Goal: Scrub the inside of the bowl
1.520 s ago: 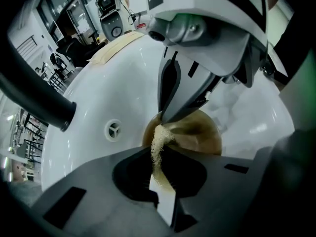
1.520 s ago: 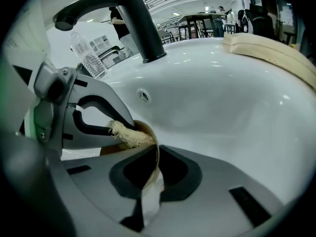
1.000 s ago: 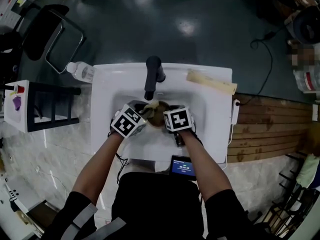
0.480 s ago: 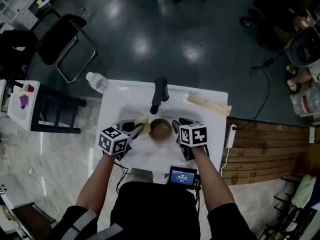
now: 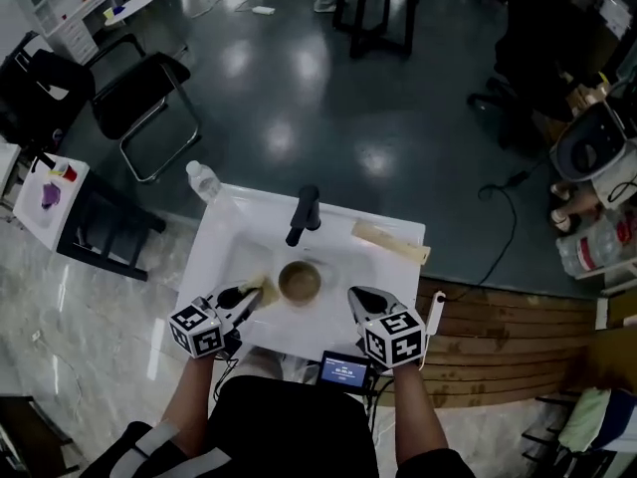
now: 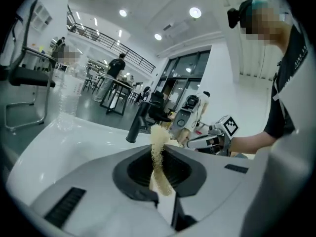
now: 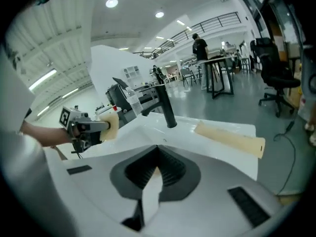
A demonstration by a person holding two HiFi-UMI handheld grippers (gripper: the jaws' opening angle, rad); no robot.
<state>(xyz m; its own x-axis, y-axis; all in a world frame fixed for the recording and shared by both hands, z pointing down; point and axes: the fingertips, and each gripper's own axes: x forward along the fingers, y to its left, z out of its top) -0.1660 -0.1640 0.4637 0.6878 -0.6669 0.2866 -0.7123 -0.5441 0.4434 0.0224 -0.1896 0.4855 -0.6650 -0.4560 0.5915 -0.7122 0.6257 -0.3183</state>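
Observation:
A brown bowl (image 5: 299, 281) sits upright in the white sink (image 5: 227, 239), below the black faucet (image 5: 303, 214). My left gripper (image 5: 249, 296) is at the bowl's left, apart from it. It is shut on a pale yellow scrubber (image 5: 261, 289), which stands up between the jaws in the left gripper view (image 6: 158, 154). My right gripper (image 5: 360, 296) hangs at the bowl's right near the sink's front edge. In the right gripper view (image 7: 153, 174) its jaws are shut with nothing between them. That view also catches the left gripper (image 7: 84, 127) with the scrubber (image 7: 109, 125).
A long beige pad (image 5: 390, 241) lies on the sink's back right rim (image 7: 229, 138). A clear plastic bottle (image 5: 203, 180) stands at the back left corner. A small lit screen (image 5: 343, 370) sits at the front edge. Chairs and a dark floor lie beyond.
Both grippers have drawn back from the bowl toward the sink's front edge. The right gripper has let go of the bowl, which now stands alone. The head view has risen.

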